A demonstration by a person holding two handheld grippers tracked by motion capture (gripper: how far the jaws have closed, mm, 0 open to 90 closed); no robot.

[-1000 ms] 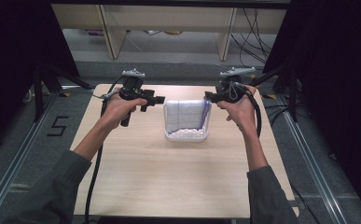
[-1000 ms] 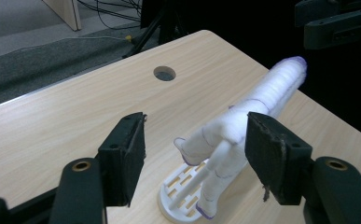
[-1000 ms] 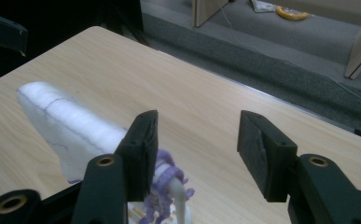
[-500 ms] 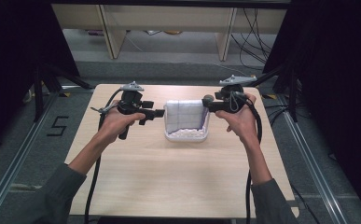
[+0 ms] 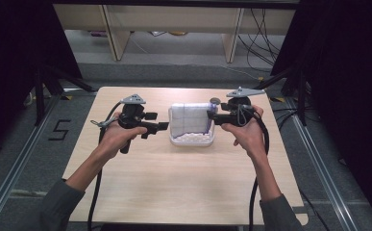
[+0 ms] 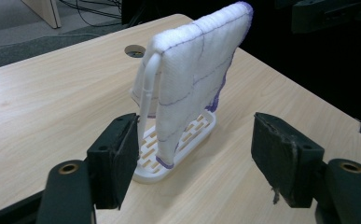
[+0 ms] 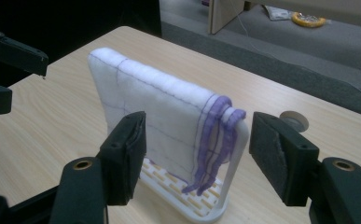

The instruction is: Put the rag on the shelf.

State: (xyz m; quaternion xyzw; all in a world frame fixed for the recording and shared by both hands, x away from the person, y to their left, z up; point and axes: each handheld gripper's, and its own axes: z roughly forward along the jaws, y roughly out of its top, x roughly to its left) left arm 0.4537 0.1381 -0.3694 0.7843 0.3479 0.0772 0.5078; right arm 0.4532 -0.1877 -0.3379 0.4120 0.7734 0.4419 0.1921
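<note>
I hold my 2 grippers level over the table, facing each other. My left gripper and my right gripper each stand wide open with nothing between the pads; their jaws have just been opening. Between them, the white rack carries a white cloth with purple lines, folded over its bar.

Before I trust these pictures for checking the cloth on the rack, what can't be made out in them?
- Cloth's far face: high view, hidden by its own fold over the rack.
- Rack's top bar: both gripper views, covered by the cloth.
- Rack's near corner: right gripper view, cut off by the bottom edge.
- Small yellow thing on the floor: right gripper view, too small to identify.
</note>
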